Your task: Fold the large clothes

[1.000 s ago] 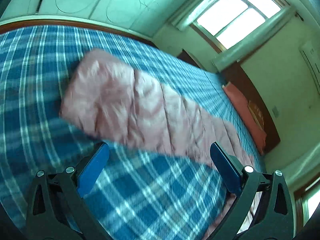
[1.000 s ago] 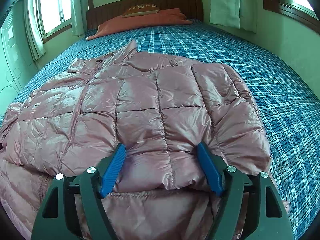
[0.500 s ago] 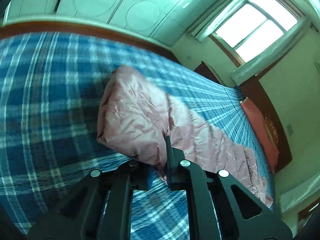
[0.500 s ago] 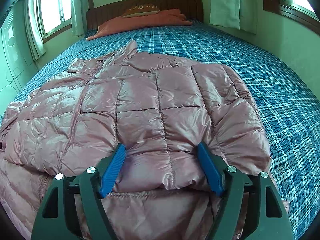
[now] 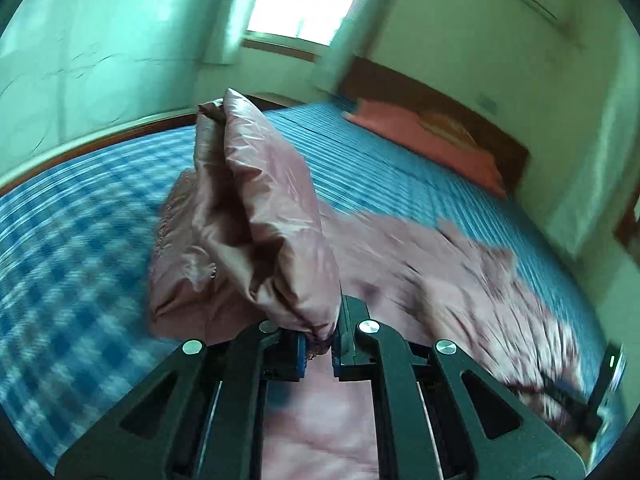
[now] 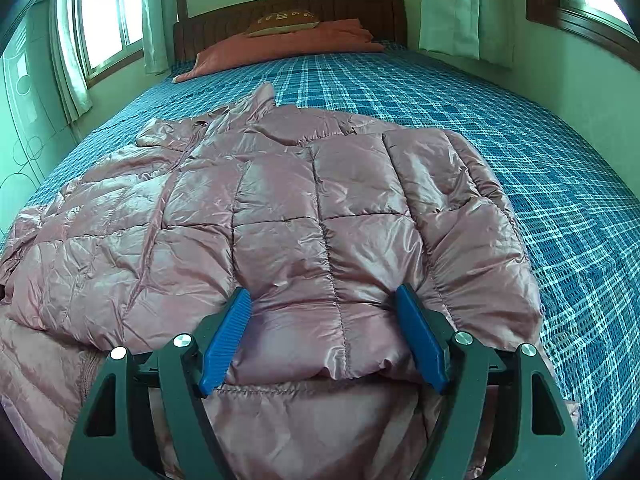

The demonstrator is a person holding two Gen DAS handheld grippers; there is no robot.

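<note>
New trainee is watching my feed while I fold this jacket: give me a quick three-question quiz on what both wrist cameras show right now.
1. True or false: the left gripper is shut on the sleeve of the pink puffer jacket.
2. The right gripper is: A) clamped on the pillow; B) open, fingers resting on the folded jacket; C) out of view.
3. Fill in: the jacket lies on a blue ____ bedsheet.

Key: 1 true; 2 B; 3 plaid.
</note>
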